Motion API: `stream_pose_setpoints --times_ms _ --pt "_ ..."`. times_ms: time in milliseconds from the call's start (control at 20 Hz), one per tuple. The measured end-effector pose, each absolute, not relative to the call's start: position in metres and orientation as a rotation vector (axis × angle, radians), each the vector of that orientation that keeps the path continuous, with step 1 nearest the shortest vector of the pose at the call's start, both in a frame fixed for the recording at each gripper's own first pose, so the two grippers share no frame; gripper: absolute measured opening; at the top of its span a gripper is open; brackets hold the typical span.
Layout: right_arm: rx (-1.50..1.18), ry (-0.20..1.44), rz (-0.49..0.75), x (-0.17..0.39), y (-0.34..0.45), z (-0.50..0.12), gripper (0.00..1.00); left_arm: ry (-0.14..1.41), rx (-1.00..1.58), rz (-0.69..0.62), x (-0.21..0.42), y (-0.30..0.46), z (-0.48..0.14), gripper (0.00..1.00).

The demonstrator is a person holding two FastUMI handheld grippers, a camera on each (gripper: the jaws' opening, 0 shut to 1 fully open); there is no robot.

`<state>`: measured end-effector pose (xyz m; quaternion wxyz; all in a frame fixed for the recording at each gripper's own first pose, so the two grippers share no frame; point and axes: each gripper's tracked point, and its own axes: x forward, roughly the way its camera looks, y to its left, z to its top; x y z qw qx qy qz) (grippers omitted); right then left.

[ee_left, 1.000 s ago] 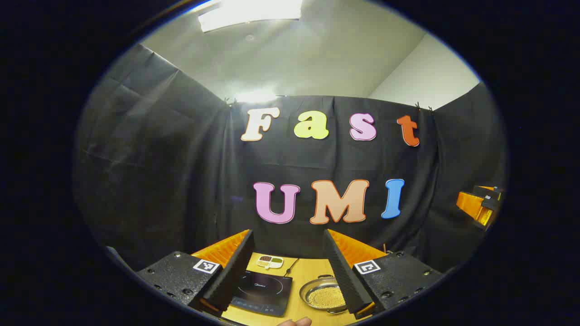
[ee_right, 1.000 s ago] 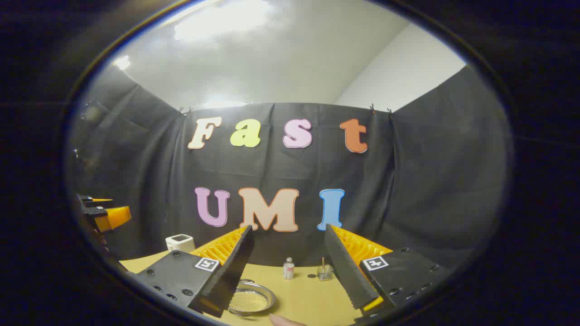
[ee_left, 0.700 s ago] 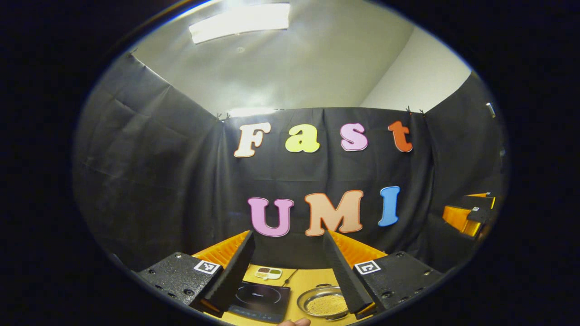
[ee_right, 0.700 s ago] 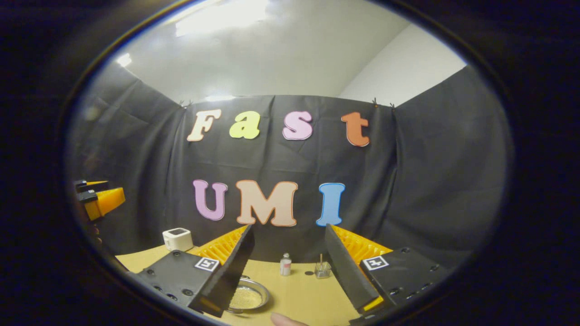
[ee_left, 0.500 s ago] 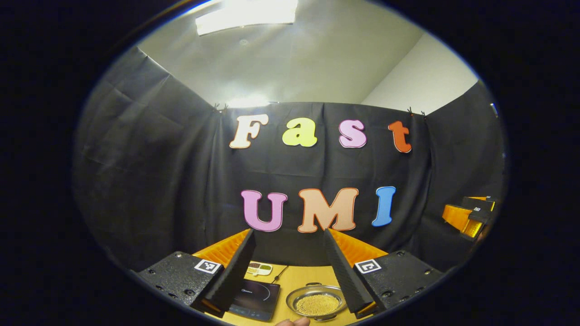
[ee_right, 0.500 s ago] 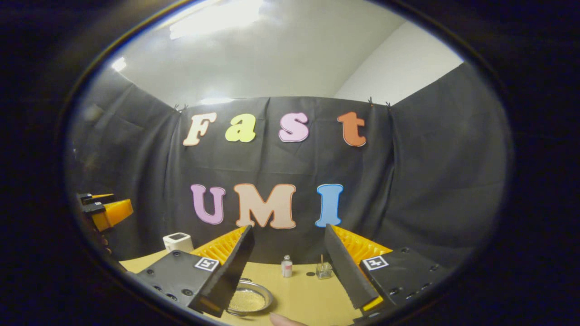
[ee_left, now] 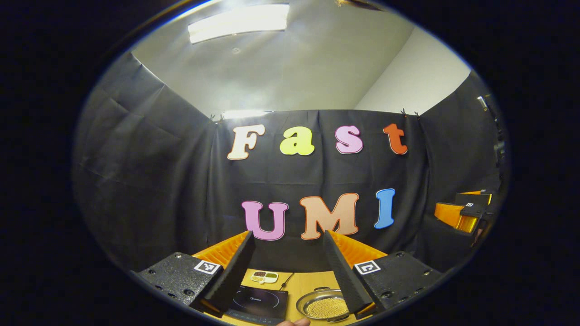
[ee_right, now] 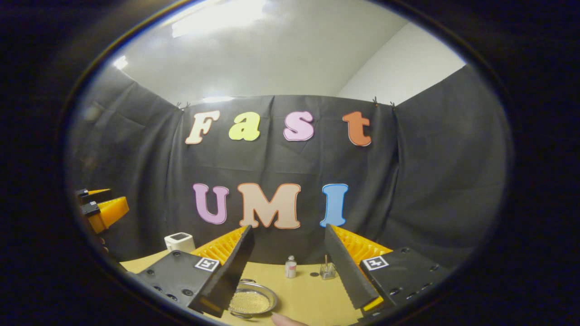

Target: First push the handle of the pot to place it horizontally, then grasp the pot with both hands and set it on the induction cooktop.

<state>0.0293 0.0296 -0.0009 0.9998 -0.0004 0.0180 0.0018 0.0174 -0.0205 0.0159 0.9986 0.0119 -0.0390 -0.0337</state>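
Both pairs of tongs are held up high above the table (ee_right: 308, 296), pointing at the black cloth wall, and each stands wide open with nothing between its fingers.

In the left gripper view, the left tongs (ee_left: 290, 294) frame the far part of the table. The cooktop (ee_left: 259, 302) lies flat just inside the left finger (ee_left: 231, 276), dark and glossy. The pot (ee_left: 324, 307), a shallow metal pan filled with small yellowish grains, sits on the table beside the cooktop, close against the right finger, apart from the cooktop and not on it. One small loop handle shows at its far rim; I cannot tell how the handle lies. Beyond the cooktop, further from the tongs, lies a small divided dish (ee_left: 264, 276) with dark and green contents, and a thin cord runs next to it. The other tongs show well off to the right, raised.

In the right gripper view, the right tongs (ee_right: 290, 296) hang over the same table. The pot lies just by the left finger (ee_right: 229, 276), partly hidden behind it. Ahead between the fingers stand a small bottle (ee_right: 290, 267) and a little clear jar (ee_right: 326, 270) with a stick in it. A white box (ee_right: 179, 241) sits further left, and a fingertip (ee_right: 283, 320) pokes in at the bottom edge.
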Motion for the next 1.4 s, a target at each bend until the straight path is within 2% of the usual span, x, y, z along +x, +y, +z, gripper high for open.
stream_pose_setpoints --times_ms 50,100,150,200,250,300,350,400,450,500,550,650,700,750,800,850,900,1000,1050,1100,1150,1200,1400 --pt "0.004 0.038 0.006 0.030 0.034 -0.001 0.96 -0.075 0.027 -0.065 0.018 -0.015 0.015 0.87" --pt "-0.001 0.040 -0.004 0.031 0.037 -0.002 0.98 -0.072 0.030 -0.063 0.020 -0.011 0.012 0.87" --pt "-0.008 0.042 -0.004 0.032 0.041 -0.004 0.86 -0.068 0.034 -0.063 0.020 -0.006 0.010 0.87" --pt "-0.016 0.045 -0.006 0.031 0.046 -0.005 0.85 -0.069 0.033 -0.062 0.019 -0.001 0.010 0.91" --pt "-0.022 0.051 -0.008 0.034 0.050 -0.009 0.84 -0.065 0.031 -0.064 0.020 0.002 0.008 0.87" --pt "-0.021 0.054 0.000 0.036 0.057 -0.011 0.75 -0.057 0.026 -0.069 0.021 0.005 0.003 0.91" --pt "-0.017 0.060 -0.003 0.035 0.062 -0.014 0.62 -0.047 0.020 -0.075 0.022 0.008 -0.002 0.87" --pt "-0.019 0.065 -0.018 0.035 0.063 -0.017 0.55 -0.042 0.015 -0.080 0.023 0.011 -0.004 0.91" --pt "-0.020 0.068 -0.016 0.034 0.066 -0.020 0.38 -0.045 0.009 -0.085 0.024 0.015 -0.006 0.87" --pt "-0.024 0.077 -0.017 0.038 0.068 -0.020 0.34 -0.051 0.002 -0.088 0.026 0.018 -0.007 0.87" --pt "-0.041 0.100 -0.029 0.039 0.067 -0.032 0.24 -0.045 -0.002 -0.091 0.028 0.021 -0.010 0.92" --pt "-0.061 0.165 -0.020 0.034 0.072 -0.051 0.06 -0.038 -0.007 -0.099 0.029 0.023 -0.015 0.92" --pt "-0.043 0.191 -0.008 0.033 0.076 -0.058 0.00 -0.031 -0.008 -0.100 0.031 0.025 -0.018 0.92" --pt "-0.020 0.210 0.004 0.031 0.080 -0.064 0.02 -0.027 -0.010 -0.097 0.033 0.027 -0.019 0.92" --pt "-0.007 0.237 0.027 0.048 0.085 -0.076 0.00 -0.024 -0.012 -0.091 0.036 0.029 -0.020 0.87" --pt "0.005 0.271 0.049 0.037 0.088 -0.089 0.03 -0.024 -0.015 -0.084 0.040 0.029 -0.022 0.87" --pt "0.014 0.296 0.068 0.040 0.091 -0.099 0.00 -0.025 -0.017 -0.074 0.044 0.030 -0.025 0.87" --pt "0.013 0.337 0.093 0.050 0.086 -0.117 0.03 0.005 -0.014 -0.049 0.053 0.029 -0.037 0.87" --pt "0.020 0.344 0.101 0.055 0.083 -0.122 0.03 0.016 -0.018 -0.049 0.056 0.024 -0.042 0.92" --pt "0.038 0.356 0.108 0.059 0.080 -0.129 0.00 0.025 -0.018 -0.050 0.060 0.018 -0.045 0.87" --pt "0.058 0.376 0.123 0.062 0.079 -0.140 0.04 0.041 -0.007 -0.045 0.065 0.014 -0.050 0.93" --pt "0.065 0.391 0.127 0.067 0.075 -0.151 0.00 0.049 0.002 -0.041 0.068 0.013 -0.054 0.92" --pt "0.073 0.454 0.195 0.086 0.072 -0.194 0.03 0.053 0.025 -0.008 0.082 -0.002 -0.059 0.93"
